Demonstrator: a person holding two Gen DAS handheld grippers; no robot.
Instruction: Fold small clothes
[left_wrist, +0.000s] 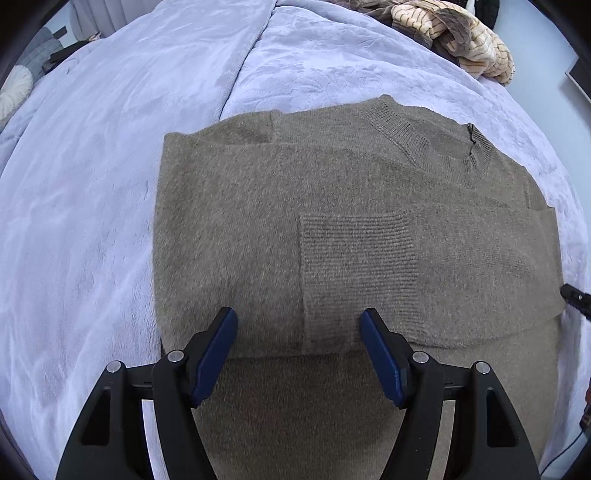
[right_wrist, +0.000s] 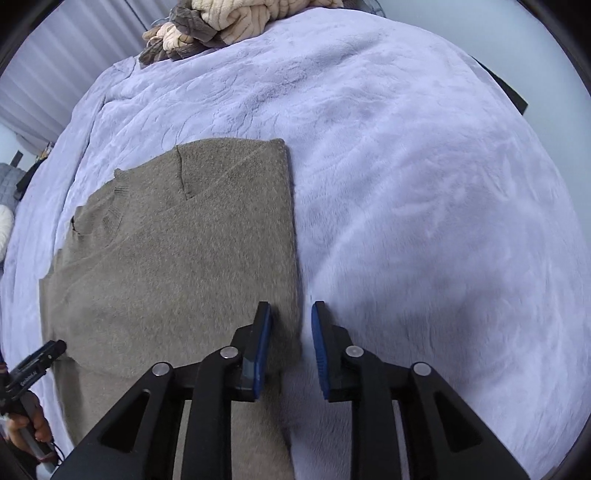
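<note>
A grey-brown knit sweater lies flat on a lavender plush blanket, its sides folded in. A ribbed sleeve cuff lies across its middle and the ribbed collar is at the far right. My left gripper hangs open just over the near part of the sweater, with nothing between its fingers. In the right wrist view the sweater fills the left half. My right gripper straddles its right folded edge with a narrow gap, and the pads are not pressing the cloth.
A heap of cream and brown striped clothes sits at the far edge of the bed. Bare blanket spreads to the right of the sweater. A hand shows at the lower left of the right wrist view.
</note>
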